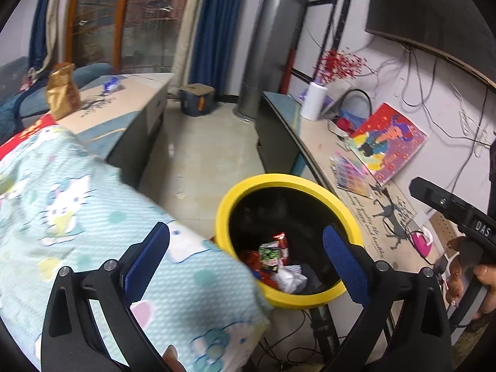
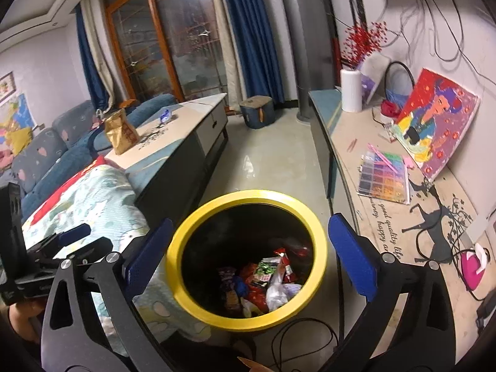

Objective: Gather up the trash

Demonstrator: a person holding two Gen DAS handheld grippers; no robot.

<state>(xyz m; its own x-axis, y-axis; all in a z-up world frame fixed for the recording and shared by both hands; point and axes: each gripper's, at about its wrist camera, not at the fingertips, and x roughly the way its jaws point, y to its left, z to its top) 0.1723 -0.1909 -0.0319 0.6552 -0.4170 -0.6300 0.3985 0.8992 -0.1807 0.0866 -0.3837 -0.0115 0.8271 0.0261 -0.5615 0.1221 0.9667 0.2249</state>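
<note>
A yellow-rimmed black bin stands on the floor and holds several wrappers; it also shows in the right wrist view with its wrappers. My left gripper is open and empty, above the bin's left edge. My right gripper is open and empty, over the bin's mouth. A gold snack bag and a blue wrapper lie on the low table; both also show in the left wrist view, the bag and the wrapper.
A patterned blanket covers a surface left of the bin. A long sideboard on the right carries a paper roll, a painting and a bead tray. Cables lie on the floor by the bin. A sofa stands far left.
</note>
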